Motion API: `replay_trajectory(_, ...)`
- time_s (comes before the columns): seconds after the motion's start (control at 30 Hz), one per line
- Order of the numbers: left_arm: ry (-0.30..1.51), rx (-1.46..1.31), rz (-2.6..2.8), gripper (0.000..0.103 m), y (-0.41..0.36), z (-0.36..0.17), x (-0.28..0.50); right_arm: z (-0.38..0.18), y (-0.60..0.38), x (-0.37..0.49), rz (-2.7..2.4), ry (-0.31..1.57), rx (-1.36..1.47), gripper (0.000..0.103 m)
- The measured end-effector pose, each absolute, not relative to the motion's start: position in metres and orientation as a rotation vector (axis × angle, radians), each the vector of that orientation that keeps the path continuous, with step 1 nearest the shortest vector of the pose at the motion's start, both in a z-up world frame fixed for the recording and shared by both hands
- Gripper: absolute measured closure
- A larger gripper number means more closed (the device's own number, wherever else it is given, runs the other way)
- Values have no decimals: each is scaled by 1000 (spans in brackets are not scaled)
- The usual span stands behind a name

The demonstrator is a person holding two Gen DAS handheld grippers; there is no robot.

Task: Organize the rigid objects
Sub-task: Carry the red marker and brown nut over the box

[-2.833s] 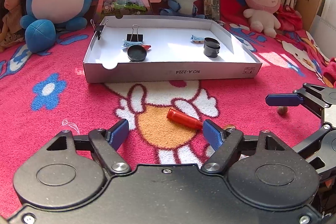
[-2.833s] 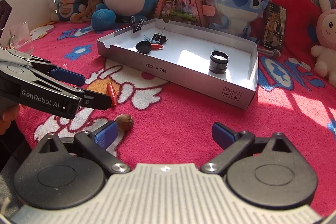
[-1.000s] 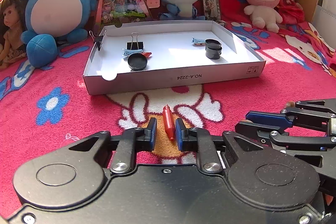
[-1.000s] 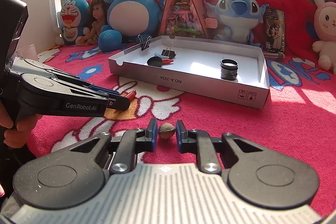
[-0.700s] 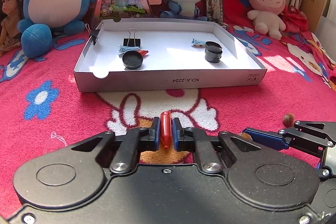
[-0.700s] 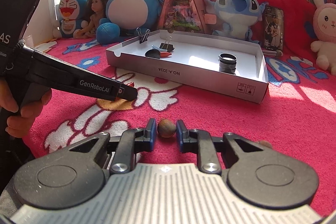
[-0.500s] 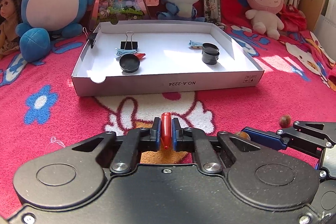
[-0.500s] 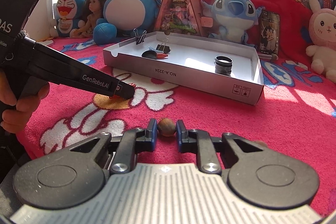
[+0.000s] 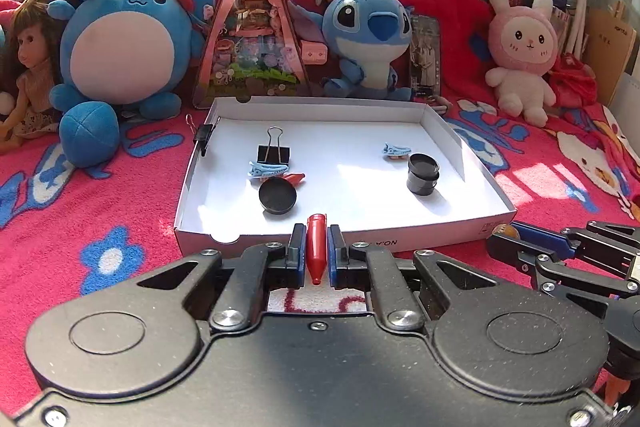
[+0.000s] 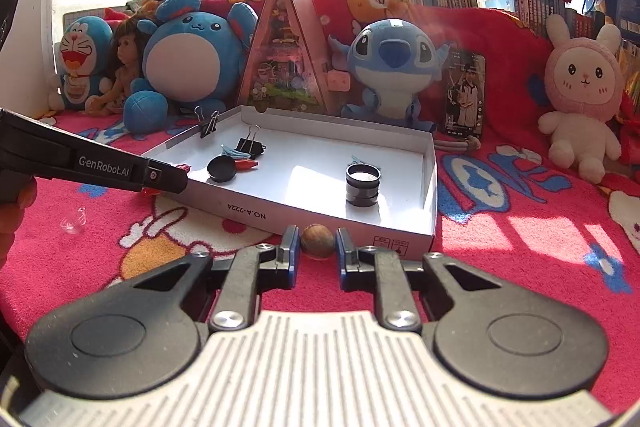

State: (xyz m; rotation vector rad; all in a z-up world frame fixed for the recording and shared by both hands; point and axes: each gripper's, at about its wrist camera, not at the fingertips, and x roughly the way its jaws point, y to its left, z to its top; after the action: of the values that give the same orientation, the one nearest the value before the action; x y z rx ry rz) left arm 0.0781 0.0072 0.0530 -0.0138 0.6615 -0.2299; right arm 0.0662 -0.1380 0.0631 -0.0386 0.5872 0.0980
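My left gripper [image 9: 317,251] is shut on a red pen cap [image 9: 317,245] and holds it above the near wall of the white cardboard tray [image 9: 440,233]. My right gripper [image 10: 317,251] is shut on a brown nut [image 10: 317,246] just in front of the tray's near wall [image 10: 280,213]. In the tray lie a black lid [image 9: 277,195], a black binder clip [image 9: 273,151], blue hair clips [image 9: 267,169] and stacked black rings [image 9: 422,175]. The right gripper also shows at the right of the left wrist view [image 9: 506,235].
Plush toys, a doll and a triangular display [image 9: 251,27] stand behind the tray on the red blanket [image 9: 100,211]. A second binder clip [image 9: 203,135] grips the tray's left wall. A small clear cup [image 10: 74,223] lies on the blanket at left.
Both grippers closed on their objects, lifted them off the blanket and moved forward to the tray's near wall.
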Motion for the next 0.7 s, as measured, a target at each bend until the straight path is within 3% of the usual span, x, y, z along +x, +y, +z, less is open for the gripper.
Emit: replay_trajectory(0.7,709,-34,-120,93,15,35,148,61,-184,139,2,678,190,80)
